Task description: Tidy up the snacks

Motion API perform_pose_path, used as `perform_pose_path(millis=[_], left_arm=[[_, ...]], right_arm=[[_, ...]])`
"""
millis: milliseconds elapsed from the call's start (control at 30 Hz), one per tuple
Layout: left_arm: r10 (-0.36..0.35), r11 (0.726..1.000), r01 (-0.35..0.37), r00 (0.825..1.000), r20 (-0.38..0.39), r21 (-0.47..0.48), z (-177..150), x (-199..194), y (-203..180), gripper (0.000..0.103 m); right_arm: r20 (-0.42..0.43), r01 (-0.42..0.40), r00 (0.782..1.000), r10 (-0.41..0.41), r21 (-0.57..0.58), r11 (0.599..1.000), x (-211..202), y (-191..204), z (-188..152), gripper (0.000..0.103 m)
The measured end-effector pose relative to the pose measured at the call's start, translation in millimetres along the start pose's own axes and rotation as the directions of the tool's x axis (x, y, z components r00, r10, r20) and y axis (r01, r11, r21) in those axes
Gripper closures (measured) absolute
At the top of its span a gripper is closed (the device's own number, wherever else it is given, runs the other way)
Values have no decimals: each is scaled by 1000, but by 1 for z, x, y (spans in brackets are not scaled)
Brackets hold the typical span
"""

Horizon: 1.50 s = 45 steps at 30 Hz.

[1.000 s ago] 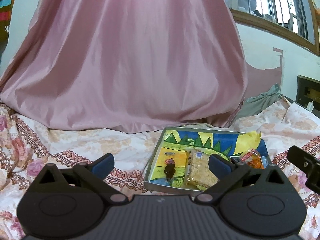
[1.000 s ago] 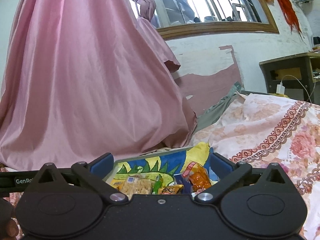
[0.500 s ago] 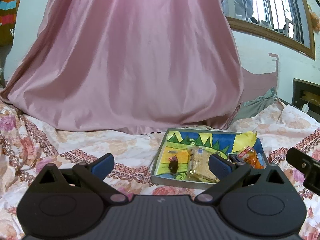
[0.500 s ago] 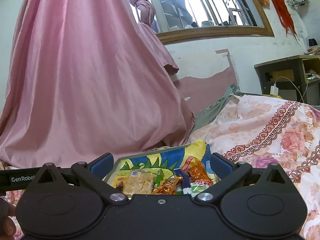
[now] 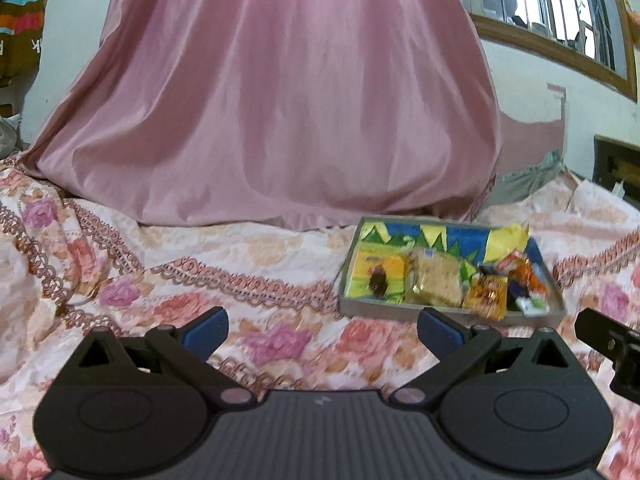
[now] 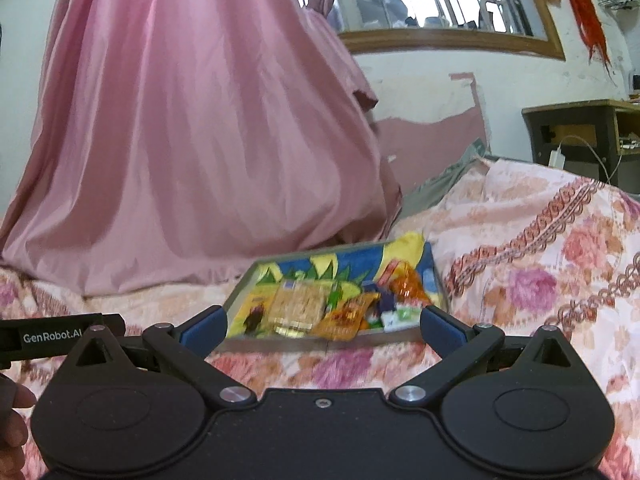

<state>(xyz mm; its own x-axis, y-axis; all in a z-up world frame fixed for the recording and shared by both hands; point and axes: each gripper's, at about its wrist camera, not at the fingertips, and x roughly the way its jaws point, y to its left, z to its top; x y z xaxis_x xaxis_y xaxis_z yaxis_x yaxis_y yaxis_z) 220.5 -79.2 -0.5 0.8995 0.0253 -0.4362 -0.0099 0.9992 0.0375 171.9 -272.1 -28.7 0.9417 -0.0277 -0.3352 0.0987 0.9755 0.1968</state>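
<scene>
A shallow tray (image 5: 440, 312) (image 6: 308, 346) with a bright painted bottom lies on the floral bedspread. Inside it are several snack packets: a pale cracker pack (image 5: 438, 282) (image 6: 298, 306), an orange packet (image 5: 488, 296) (image 6: 346, 316), a small dark piece (image 5: 377, 282) (image 6: 254, 316), and red and orange wrappers (image 5: 524, 270) (image 6: 404, 284) at the right end. My left gripper (image 5: 322, 330) is open and empty, short of the tray and to its left. My right gripper (image 6: 320, 326) is open and empty, just in front of the tray's near rim.
A large pink curtain (image 5: 280, 100) (image 6: 180, 140) drapes onto the bed behind the tray. The rumpled floral bedspread (image 5: 180, 280) rises into a fold (image 6: 540, 240) on the right. A dark side table (image 6: 580, 136) with a charger stands at the far right. A hand (image 6: 12, 436) shows at the lower left.
Both grippers have drawn back from the tray, which now sits farther ahead with all its snacks showing. Both stay open.
</scene>
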Motion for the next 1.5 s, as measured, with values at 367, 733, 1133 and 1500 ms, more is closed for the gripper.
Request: perform_pose_path(millis=[367, 733, 1133, 1500], left_arm=[[-5, 999, 3, 998, -59, -32, -36, -4, 28, 1], [-37, 997, 31, 996, -87, -69, -55, -2, 52, 1], [-19, 999, 16, 993, -117, -29, -78, 6, 71, 1], [-20, 999, 12, 987, -159, -50, -83, 16, 76, 1]], right_arm=[[-85, 8, 996, -12, -50, 999, -17, 22, -32, 1], [-113, 33, 993, -39, -54, 998, -28, 38, -54, 1], [-180, 74, 980, -87, -79, 994, -9, 51, -72, 1], [-250, 56, 965, -80, -100, 993, 8, 58, -81, 1]])
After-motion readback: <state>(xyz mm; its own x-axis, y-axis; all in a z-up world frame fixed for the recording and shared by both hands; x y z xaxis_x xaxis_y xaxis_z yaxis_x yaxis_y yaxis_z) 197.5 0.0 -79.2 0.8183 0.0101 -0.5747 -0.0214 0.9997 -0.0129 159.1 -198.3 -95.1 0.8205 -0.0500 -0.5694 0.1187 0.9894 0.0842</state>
